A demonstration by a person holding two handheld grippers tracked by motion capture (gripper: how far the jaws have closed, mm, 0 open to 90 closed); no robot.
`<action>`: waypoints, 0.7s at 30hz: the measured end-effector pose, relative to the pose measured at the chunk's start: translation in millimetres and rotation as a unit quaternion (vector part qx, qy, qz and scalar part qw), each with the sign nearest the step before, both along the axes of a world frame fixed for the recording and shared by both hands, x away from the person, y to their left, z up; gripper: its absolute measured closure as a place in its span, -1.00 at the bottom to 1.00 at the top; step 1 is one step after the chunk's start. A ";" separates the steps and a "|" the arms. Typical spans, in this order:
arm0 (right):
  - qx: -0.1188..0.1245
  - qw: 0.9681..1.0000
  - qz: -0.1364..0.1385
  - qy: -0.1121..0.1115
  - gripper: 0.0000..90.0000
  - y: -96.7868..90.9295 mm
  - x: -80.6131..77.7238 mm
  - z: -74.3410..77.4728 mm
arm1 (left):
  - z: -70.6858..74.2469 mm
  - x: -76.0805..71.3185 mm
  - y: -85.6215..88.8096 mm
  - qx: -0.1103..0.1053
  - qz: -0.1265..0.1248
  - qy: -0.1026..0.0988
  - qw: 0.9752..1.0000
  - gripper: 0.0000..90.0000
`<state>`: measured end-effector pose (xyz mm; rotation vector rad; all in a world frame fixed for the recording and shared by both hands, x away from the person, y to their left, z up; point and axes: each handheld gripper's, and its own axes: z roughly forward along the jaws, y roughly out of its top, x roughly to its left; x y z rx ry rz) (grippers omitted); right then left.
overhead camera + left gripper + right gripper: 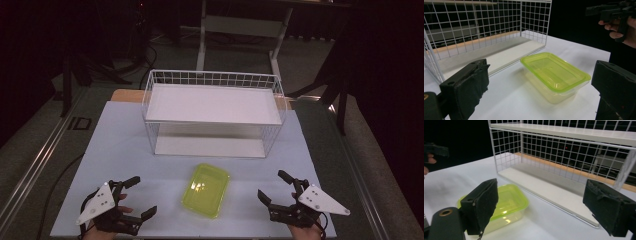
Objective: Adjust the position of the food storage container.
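Observation:
A yellow-green clear plastic container with its lid on lies on the white table, near the front middle. My left gripper rests at the front left, jaws wide apart, nothing between them. My right gripper rests at the front right, also open and empty. The container sits between the two grippers, apart from both. In the left gripper view the other hand and its gripper show at the top right.
A white wire rack with a lower shelf and a flat upper shelf stands behind the container. The white table ends close to my hands. Dark floor, cables and a desk frame lie beyond.

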<state>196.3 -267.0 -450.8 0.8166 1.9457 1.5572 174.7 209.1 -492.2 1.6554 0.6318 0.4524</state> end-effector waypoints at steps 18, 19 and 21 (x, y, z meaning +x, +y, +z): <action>-0.088 0.982 0.115 0.122 0.78 35.3 12.2 -25.8 | 2.8 -0.8 -2.6 0.000 -0.012 -0.006 1.000 -0.96; -0.101 0.979 0.123 0.129 0.87 38.6 12.5 -28.6 | 3.1 -1.0 -2.3 0.000 -0.013 -0.007 1.000 -0.96; -0.123 0.974 0.129 0.137 1.00 45.0 12.7 -34.2 | 3.6 -1.2 -1.9 -0.001 -0.014 -0.008 1.000 -0.96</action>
